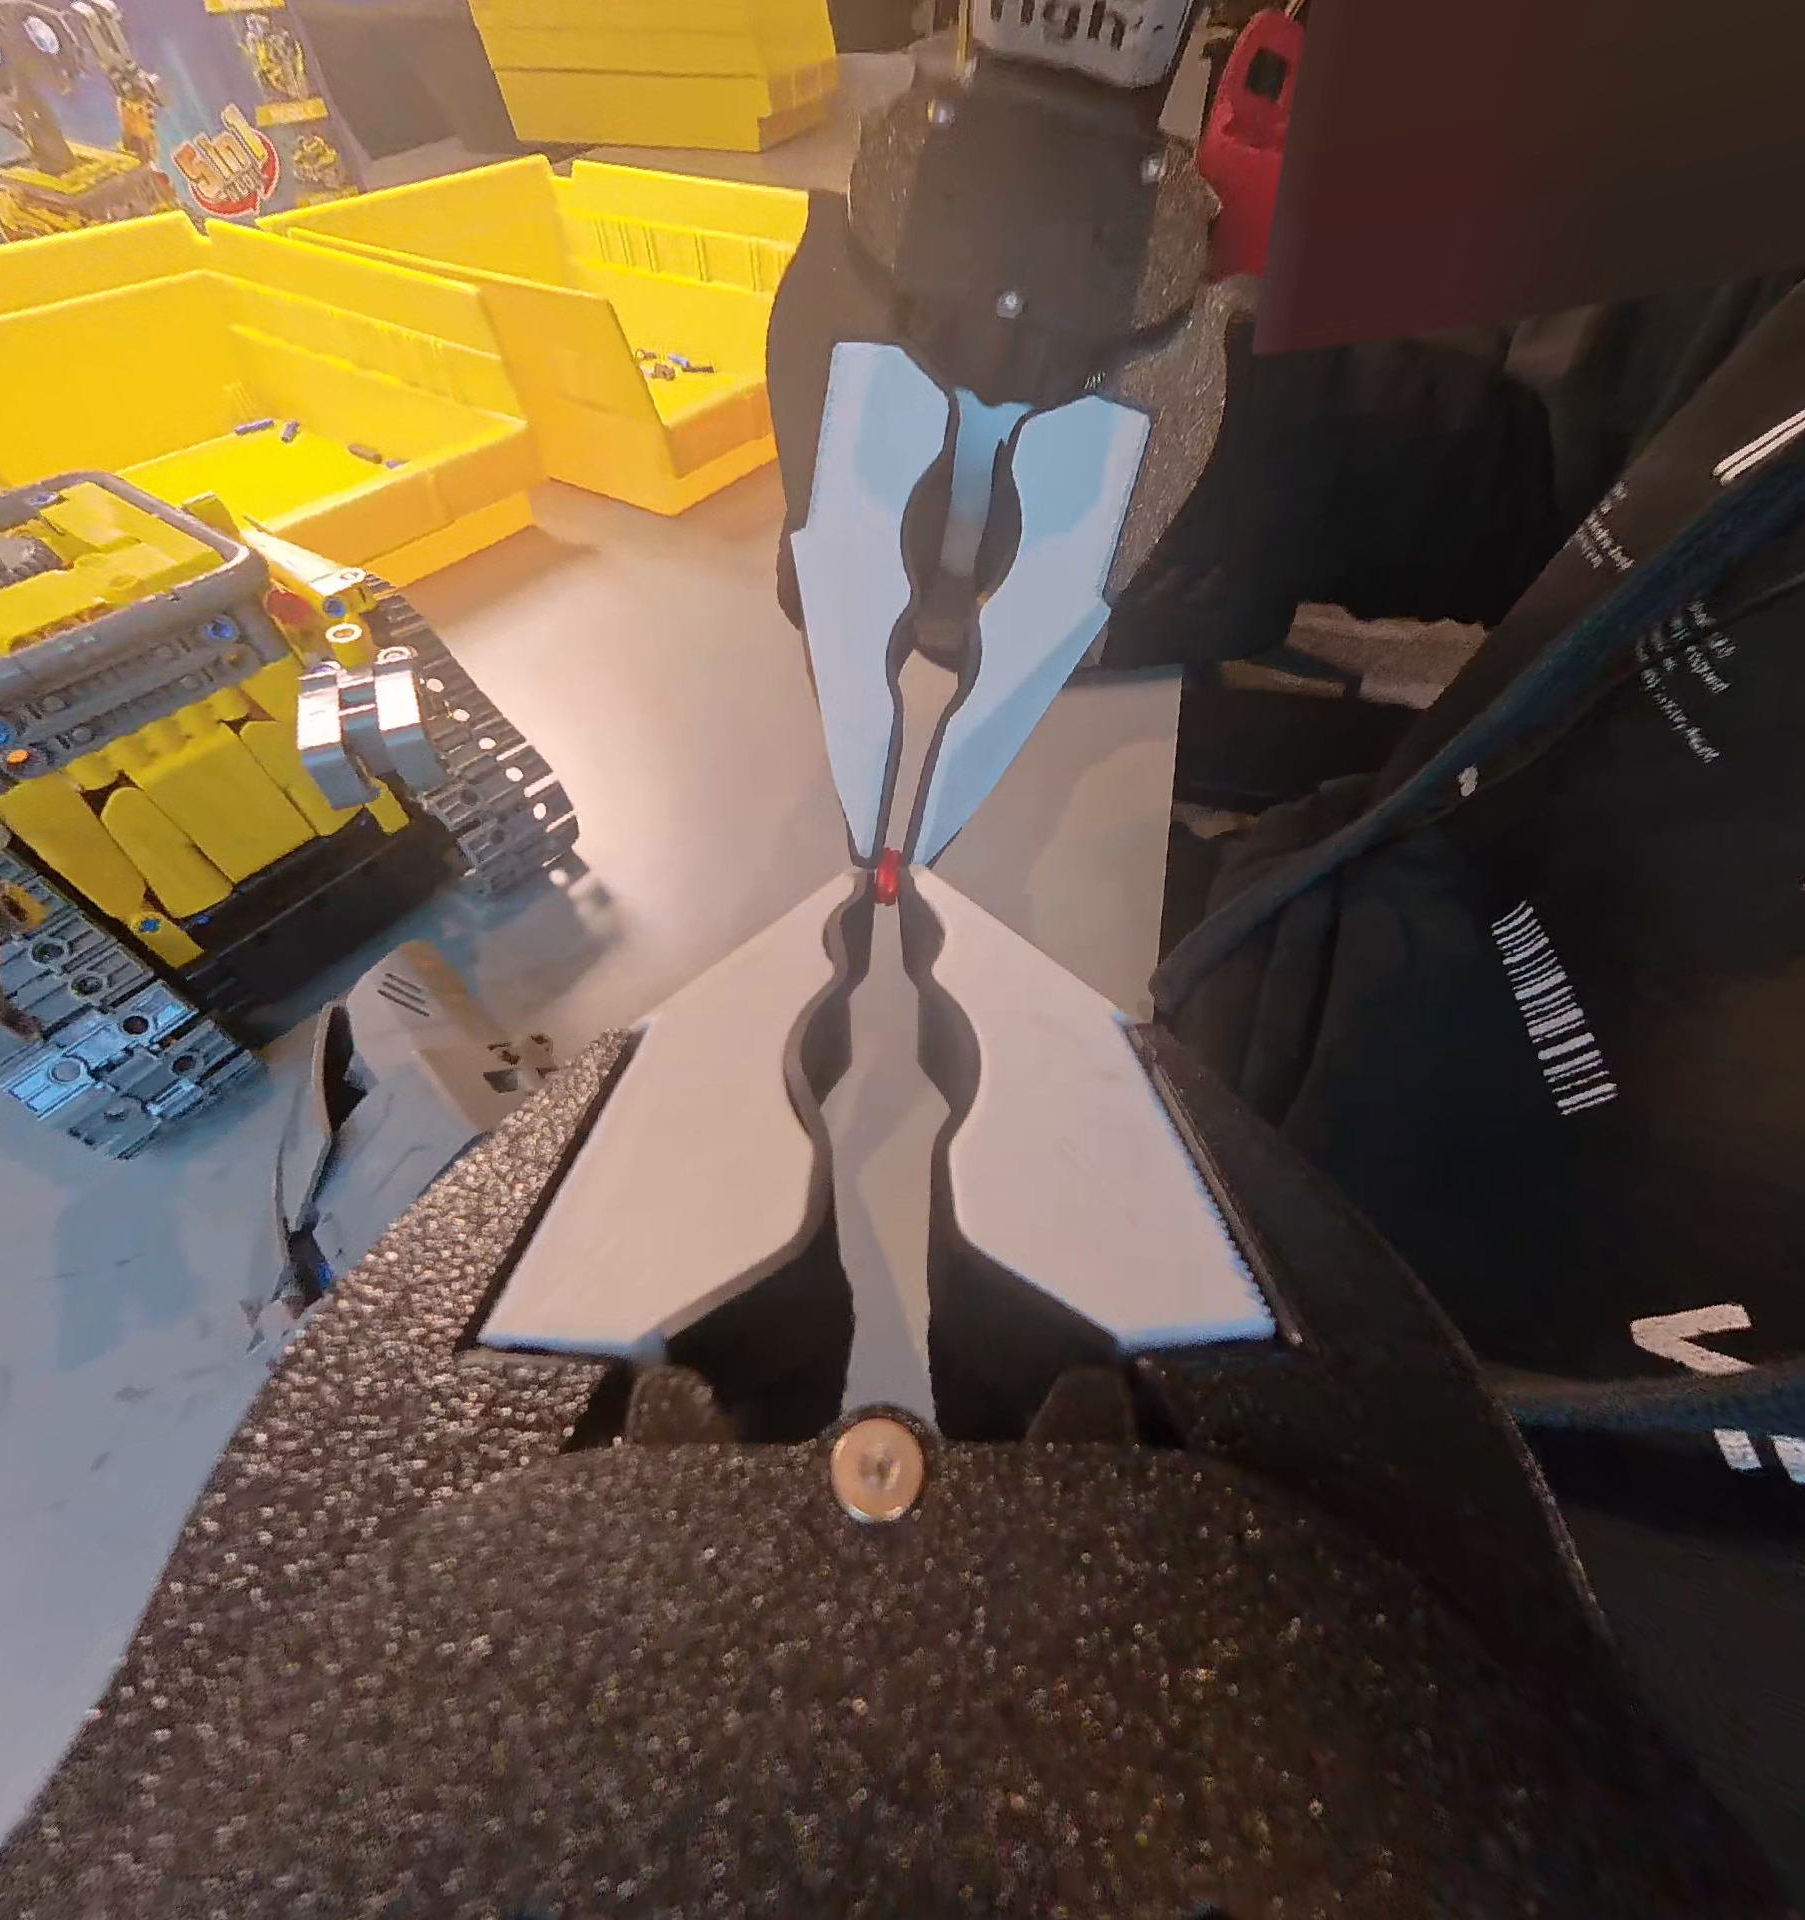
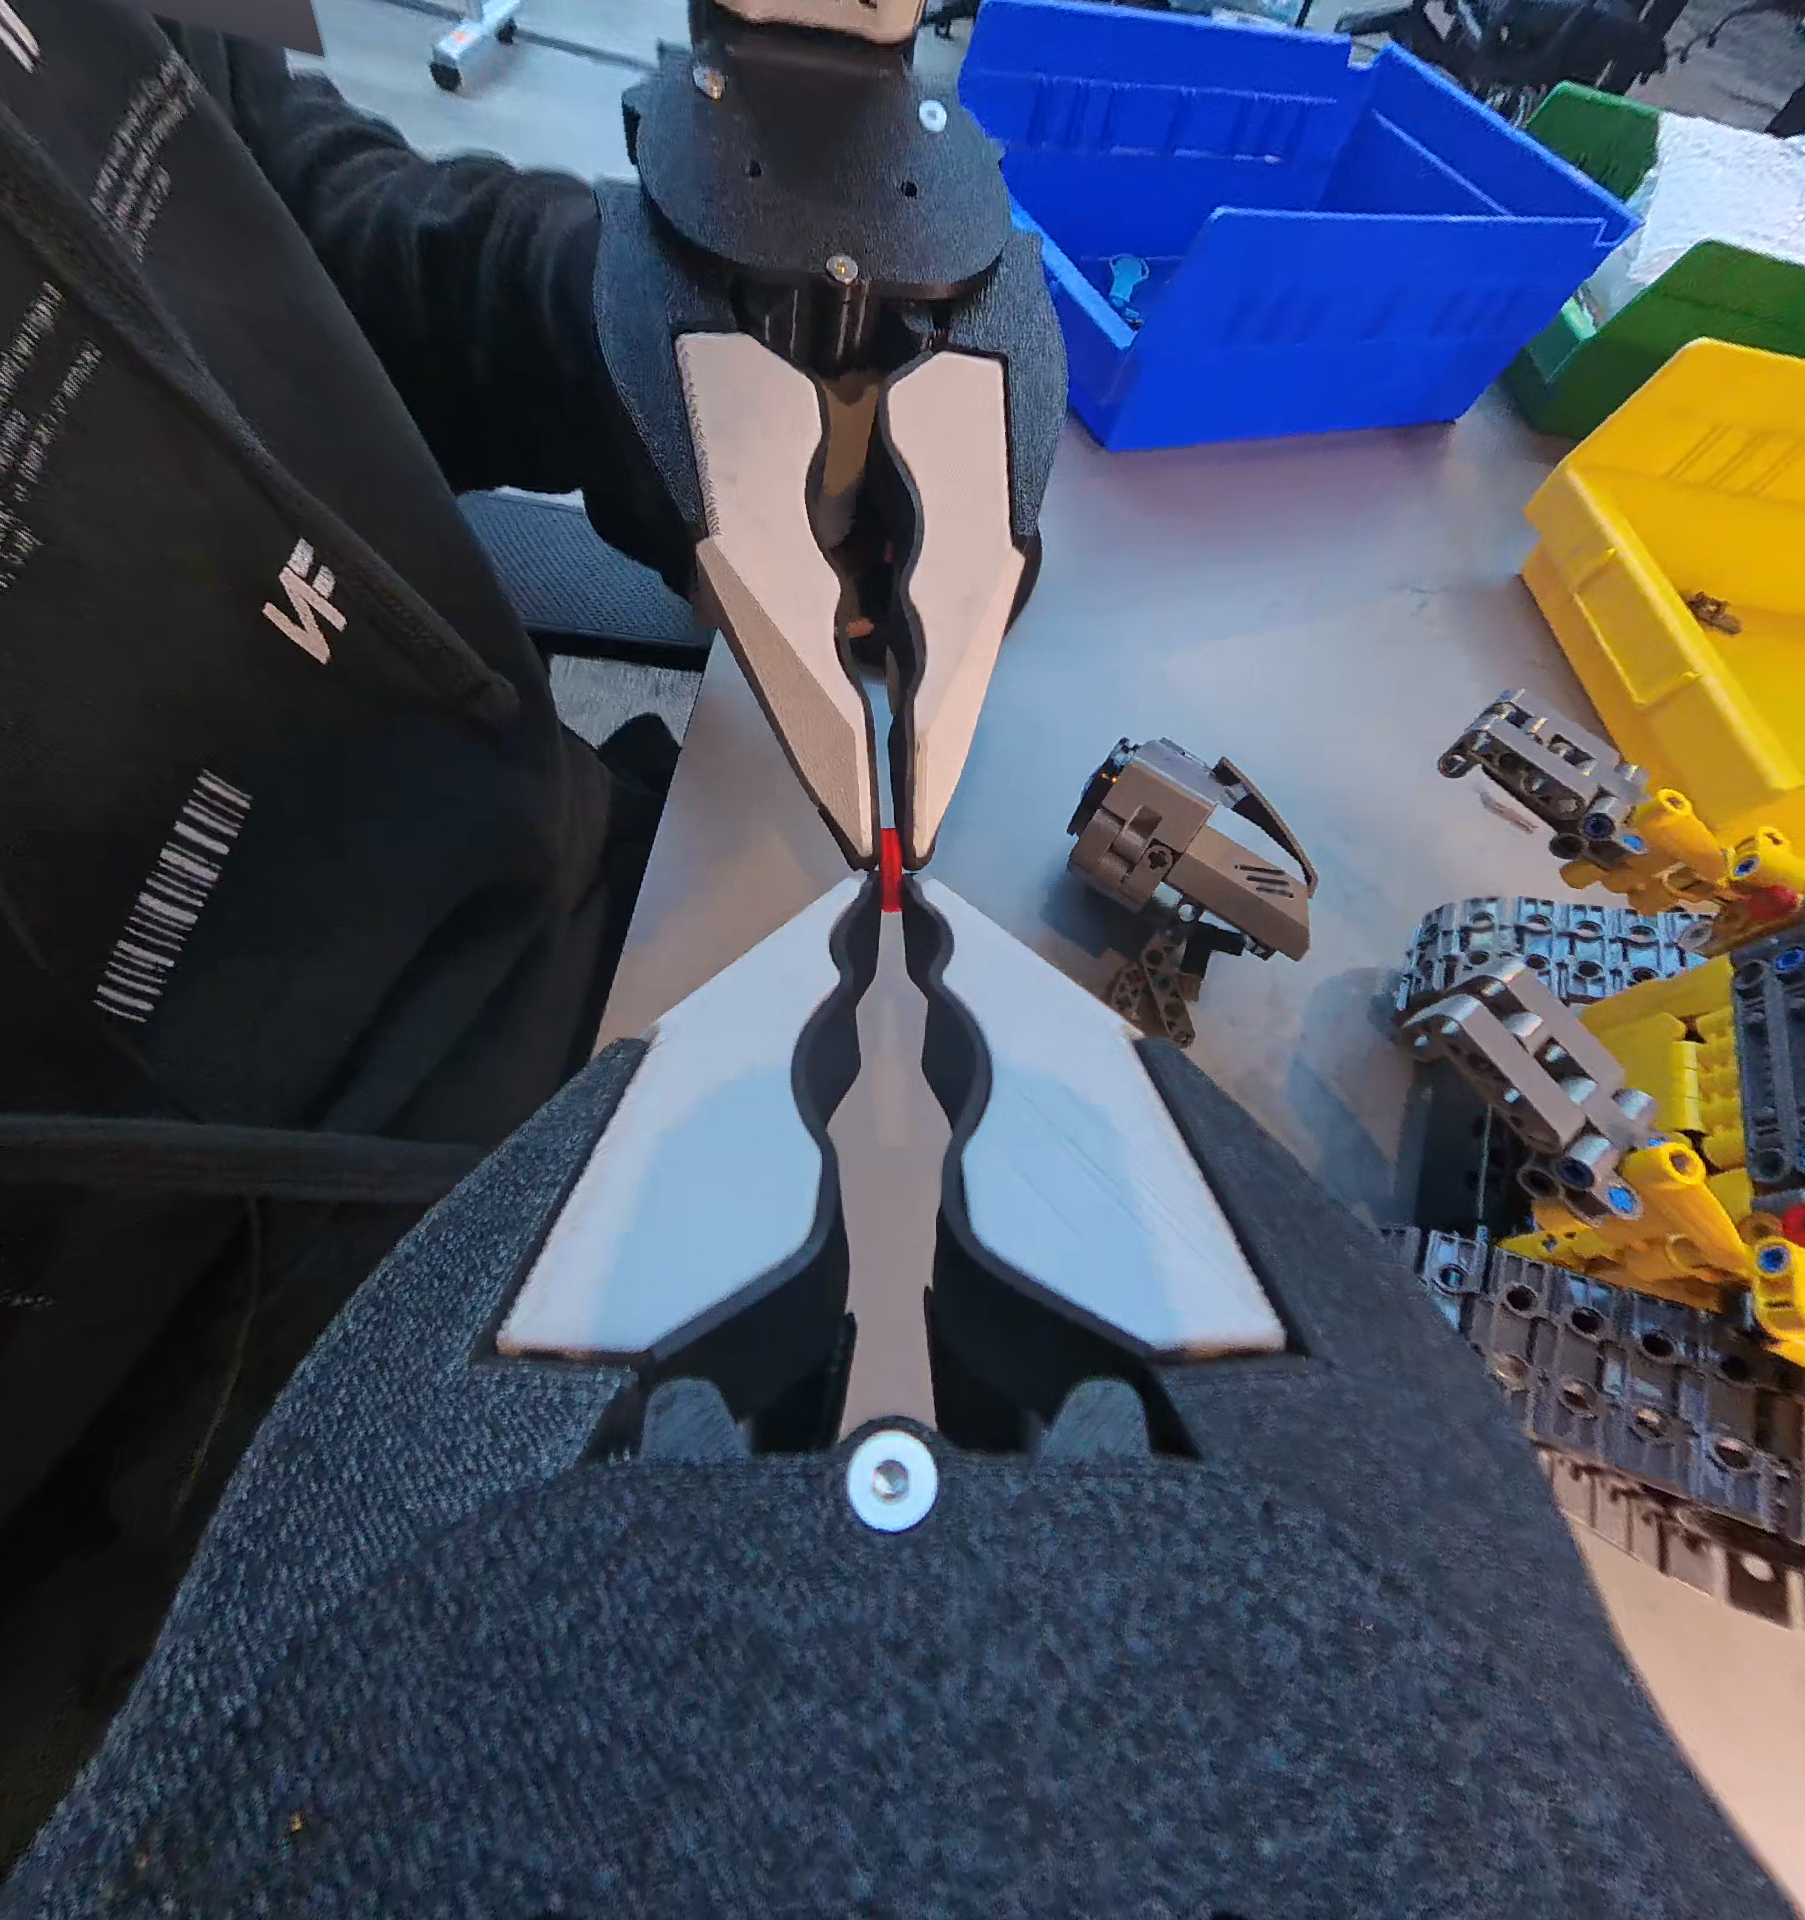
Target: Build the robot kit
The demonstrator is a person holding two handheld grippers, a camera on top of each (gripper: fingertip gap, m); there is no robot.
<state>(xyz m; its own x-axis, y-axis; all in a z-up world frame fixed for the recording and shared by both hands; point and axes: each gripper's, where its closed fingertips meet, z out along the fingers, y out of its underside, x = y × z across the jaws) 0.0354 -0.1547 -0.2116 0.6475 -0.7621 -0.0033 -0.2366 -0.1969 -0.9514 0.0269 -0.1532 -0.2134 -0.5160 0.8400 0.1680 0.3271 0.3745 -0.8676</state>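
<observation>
My left gripper (image 1: 882, 891) and my right gripper (image 2: 887, 896) meet tip to tip above the grey table (image 2: 1241, 623). Both are shut on the same small red brick-toy pin (image 1: 885, 876), which also shows in the right wrist view (image 2: 890, 868). The right gripper (image 1: 890, 854) comes in from the top of the left wrist view. The left gripper (image 2: 887, 847) comes in from the top of the right wrist view. Each pinches one end of the pin. Most of the pin is hidden between the fingertips.
A yellow tracked brick-built robot (image 1: 181, 748) stands on the table to the left; it also shows in the right wrist view (image 2: 1656, 1195). A grey head assembly (image 2: 1189, 873) lies beside it. Yellow bins (image 1: 358, 416), a blue bin (image 2: 1293, 239) and a green bin (image 2: 1708, 322) stand behind. A person in a black hoodie (image 2: 202, 623) sits at the table edge. My two grippers' fingertips are within a few centimetres of each other. From either gripper's tips it is about 20 cm to the yellow tracked brick-built robot (image 1: 181, 748). It turns up in the right wrist view (image 2: 1701, 1104) as well.
</observation>
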